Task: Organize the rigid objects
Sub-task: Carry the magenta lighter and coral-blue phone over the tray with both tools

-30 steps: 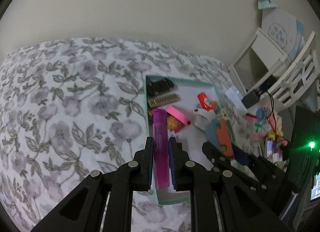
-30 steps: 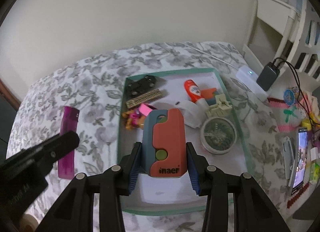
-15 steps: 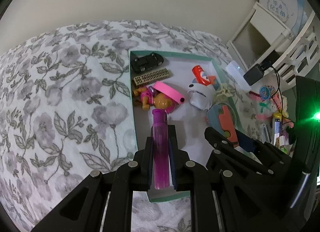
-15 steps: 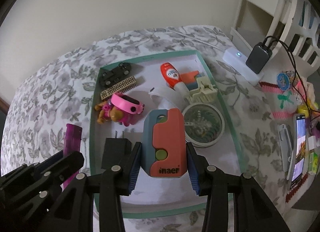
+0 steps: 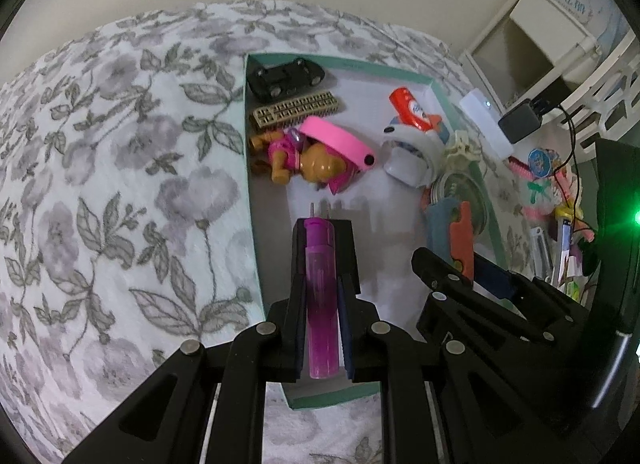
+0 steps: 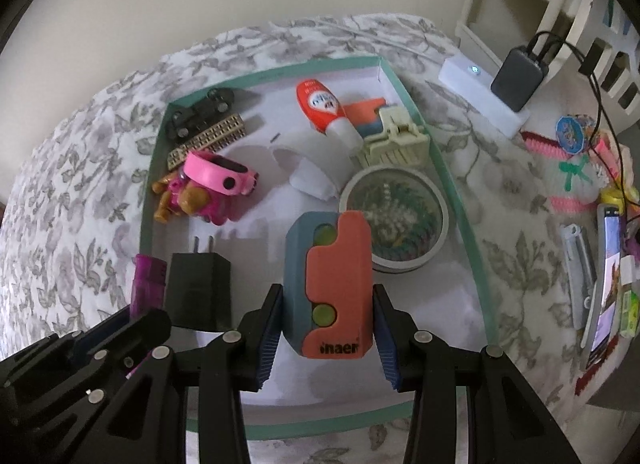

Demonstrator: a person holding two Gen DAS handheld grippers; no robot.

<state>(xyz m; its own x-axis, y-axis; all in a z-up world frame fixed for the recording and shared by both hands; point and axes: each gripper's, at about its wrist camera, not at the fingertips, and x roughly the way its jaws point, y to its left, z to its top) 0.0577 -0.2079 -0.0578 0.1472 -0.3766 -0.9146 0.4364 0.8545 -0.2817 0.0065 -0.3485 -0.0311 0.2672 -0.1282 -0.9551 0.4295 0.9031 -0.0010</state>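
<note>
Two things are in hand and not yet set down: the left claw (image 5: pixel 322 306) is clamped on a purple lighter (image 5: pixel 319 296), held over the near left part of the green-rimmed tray (image 6: pixel 472 248), just above a black plug (image 6: pixel 200 288); the right claw (image 6: pixel 326 330) grips an orange-and-blue case (image 6: pixel 328 284) over the tray's bare near floor. Most pieces already lie inside: toy car (image 5: pixel 286 75), pink band (image 6: pixel 218 171), round tin (image 6: pixel 394 219). By my reading, releasing both is what remains, plus perhaps the clutter on the bedspread beyond the tray's right rim.
</note>
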